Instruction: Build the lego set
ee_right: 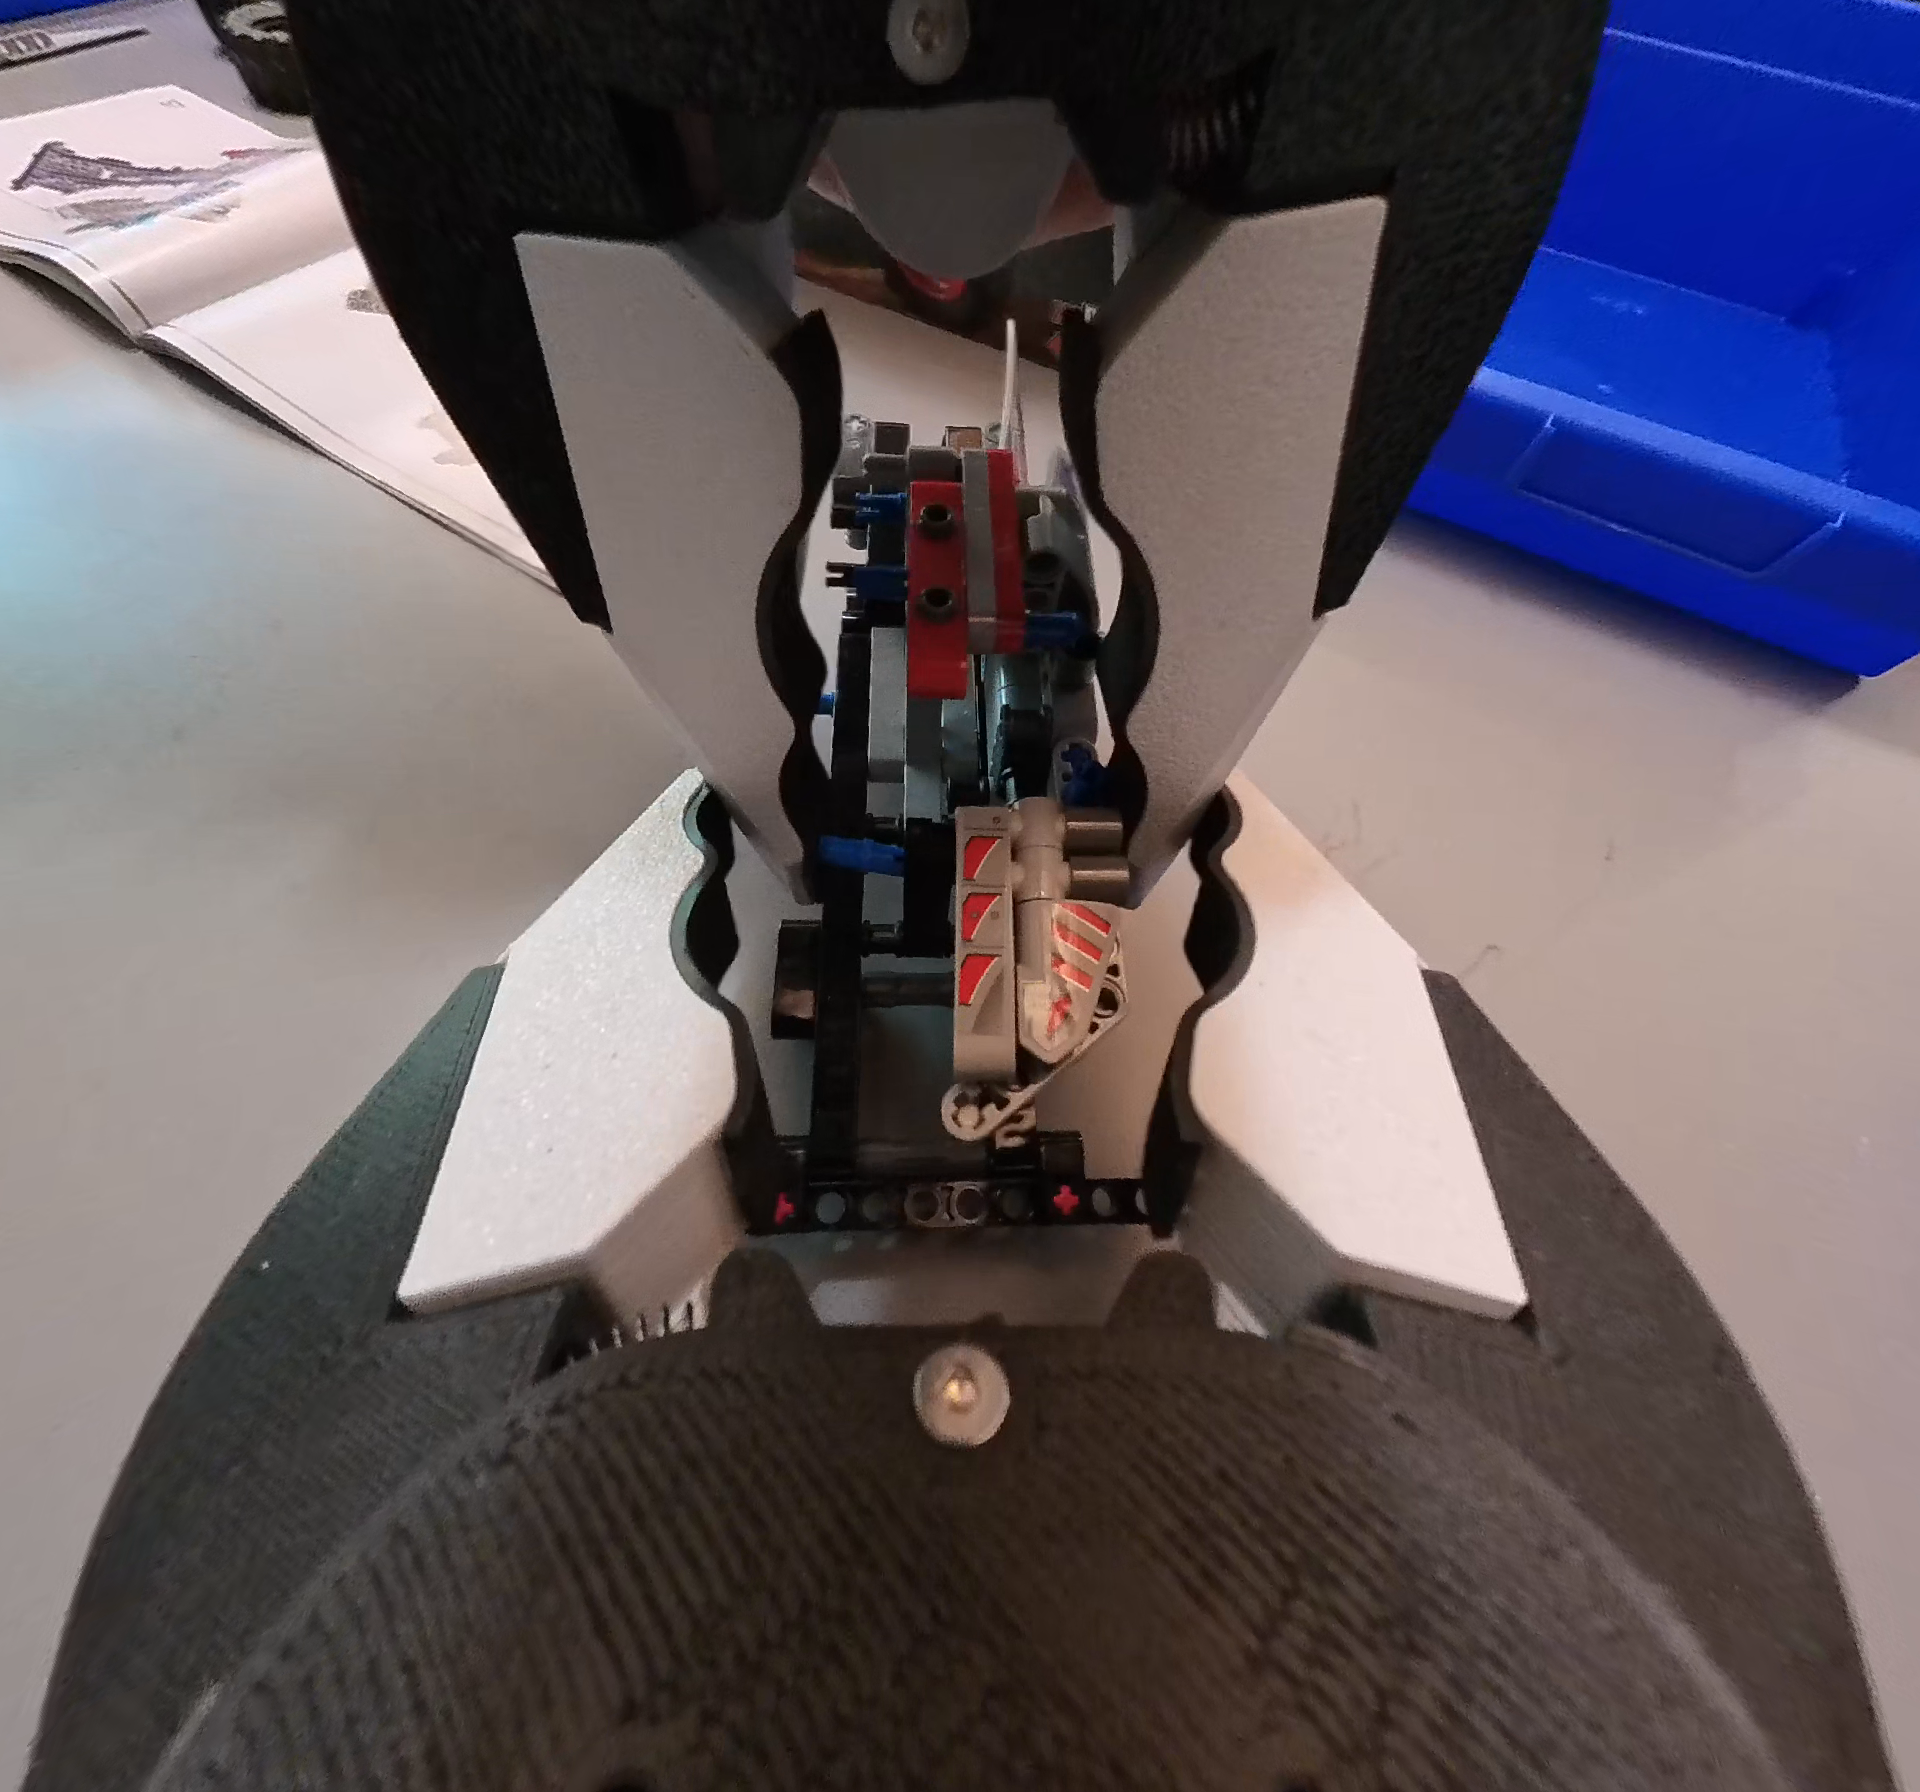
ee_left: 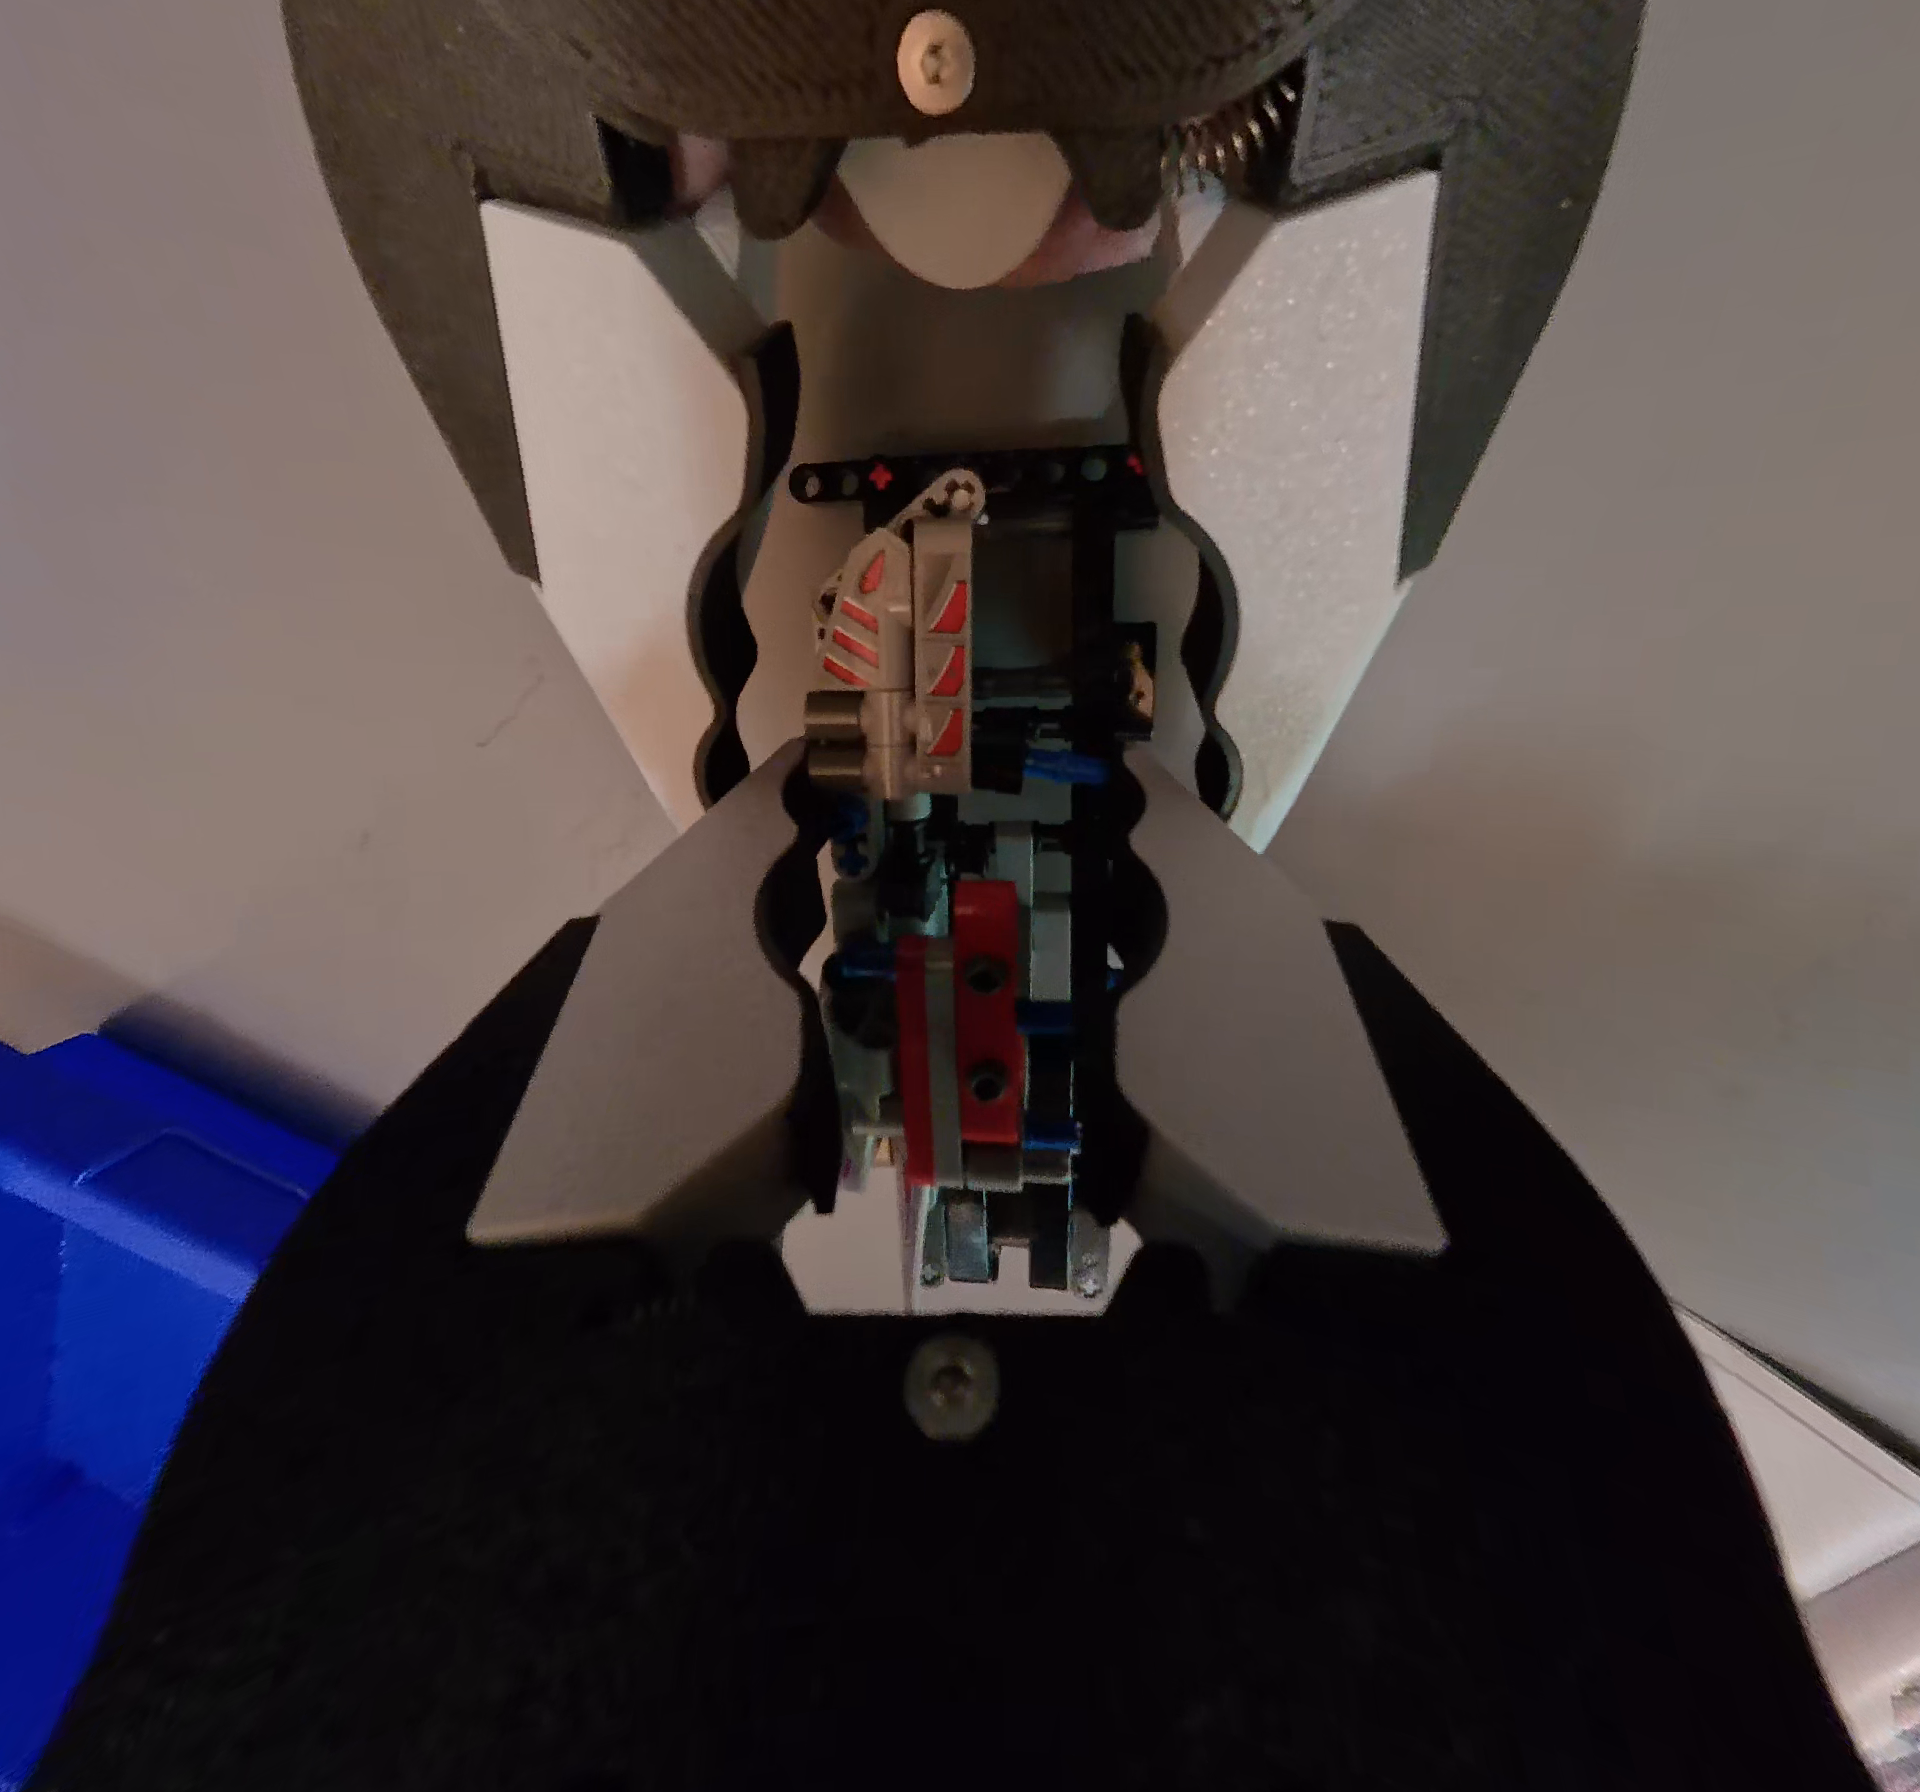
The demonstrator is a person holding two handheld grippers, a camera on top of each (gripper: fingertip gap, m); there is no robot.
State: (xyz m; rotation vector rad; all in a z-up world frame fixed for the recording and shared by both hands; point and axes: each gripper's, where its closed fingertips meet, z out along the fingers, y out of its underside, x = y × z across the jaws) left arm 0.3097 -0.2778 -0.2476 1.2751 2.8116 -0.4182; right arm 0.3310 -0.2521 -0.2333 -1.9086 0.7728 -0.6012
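A partly built Lego model [ee_left: 971,1025] of black, grey and red beams with blue pins hangs between my two grippers, which face each other. My left gripper [ee_left: 966,768], with grey fingers, is shut on the end with the red beams [ee_right: 940,589]. My right gripper [ee_right: 966,802], with white fingers, is shut on the other end, where a black cross beam [ee_right: 935,1205] spans its pads. A grey panel with red stripes [ee_right: 997,921] sits on one side of the model. The fingertips of the two grippers overlap at the model's middle.
A blue bin [ee_right: 1714,340] stands at the right on the grey table [ee_right: 260,755], and its corner shows in the left wrist view [ee_left: 104,1275]. An open instruction booklet [ee_right: 208,215] lies at the left, with black tyres [ee_right: 249,28] behind it. Both grippers' tips are close together, under 4 cm apart.
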